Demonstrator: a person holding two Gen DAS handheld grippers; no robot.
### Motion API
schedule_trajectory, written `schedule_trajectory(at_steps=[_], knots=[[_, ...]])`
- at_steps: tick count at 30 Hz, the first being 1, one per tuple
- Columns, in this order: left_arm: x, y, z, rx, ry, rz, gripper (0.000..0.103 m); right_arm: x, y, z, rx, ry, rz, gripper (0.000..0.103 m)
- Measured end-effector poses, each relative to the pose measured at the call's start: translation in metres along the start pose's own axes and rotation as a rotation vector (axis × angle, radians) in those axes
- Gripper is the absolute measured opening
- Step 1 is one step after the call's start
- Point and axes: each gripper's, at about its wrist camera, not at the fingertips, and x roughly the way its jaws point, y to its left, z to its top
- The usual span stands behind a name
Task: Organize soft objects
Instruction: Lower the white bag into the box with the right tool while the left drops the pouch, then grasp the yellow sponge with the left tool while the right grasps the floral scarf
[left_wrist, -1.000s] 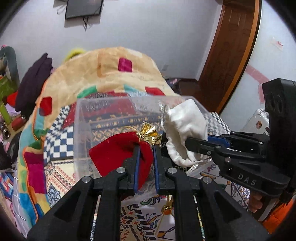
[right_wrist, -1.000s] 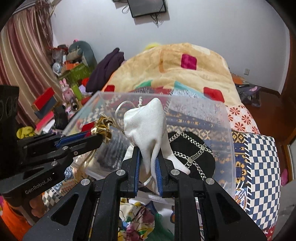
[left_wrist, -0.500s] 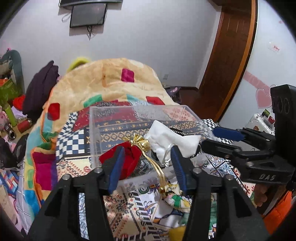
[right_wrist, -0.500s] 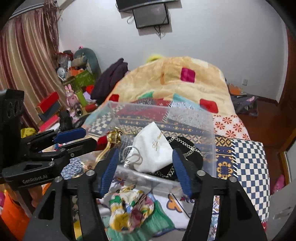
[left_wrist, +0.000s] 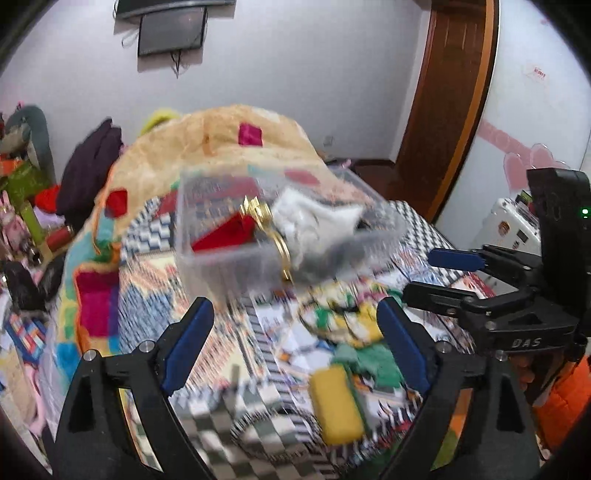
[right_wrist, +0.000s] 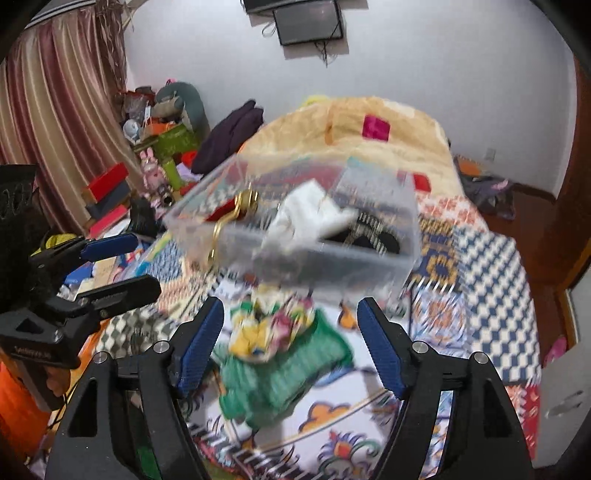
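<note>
Both the left gripper (left_wrist: 295, 332) and right gripper (right_wrist: 290, 332) are spread, empty. The floral cloth (right_wrist: 273, 328), lying just before the clear bin (right_wrist: 317, 258), is judged light, limp; a bunched fold is best pinched.

The clear plastic box (right_wrist: 373, 258) is showing a cloudy, smooth wall, the red pouch (left_wrist: 229, 232) is looking like matt cloth with a shiny gold tie, and the white pouch (right_wrist: 310, 218) is looking like soft matt cloth.
</note>
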Motion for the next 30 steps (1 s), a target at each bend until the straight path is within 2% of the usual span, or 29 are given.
schedule_trajectory(at_steps=[4,6,10,14,17,19,21,24,30], knots=[[0.006,-0.002,-0.021,-0.027,0.037,-0.019,0.090,0.008,0.005,-0.009,-0.005,0.031,0.020,0.071],[0.010,-0.003,-0.028,-0.040,0.059,-0.035,0.089,0.012,0.008,-0.011,-0.013,0.038,0.025,0.067],[0.016,-0.007,-0.035,-0.046,0.088,-0.063,0.075,0.021,0.010,-0.012,-0.018,0.063,0.047,0.055],[0.024,-0.012,-0.040,-0.040,0.117,-0.092,0.064,0.026,0.014,-0.018,-0.031,0.080,0.044,0.048],[0.030,-0.017,-0.044,-0.027,0.141,-0.109,0.052,0.032,0.014,-0.019,-0.033,0.095,0.050,0.038],[0.035,-0.020,-0.047,-0.022,0.156,-0.118,0.039,0.034,0.014,-0.020,-0.030,0.104,0.055,0.024],[0.037,-0.021,-0.049,-0.021,0.163,-0.126,0.030,0.034,0.013,-0.021,-0.019,0.103,0.053,0.020],[0.035,-0.020,-0.050,-0.028,0.144,-0.128,0.029,0.032,0.011,-0.020,-0.008,0.097,0.064,0.013],[0.021,-0.012,-0.046,-0.042,0.095,-0.116,0.027,0.019,0.012,-0.017,-0.010,0.049,0.070,0.010]])
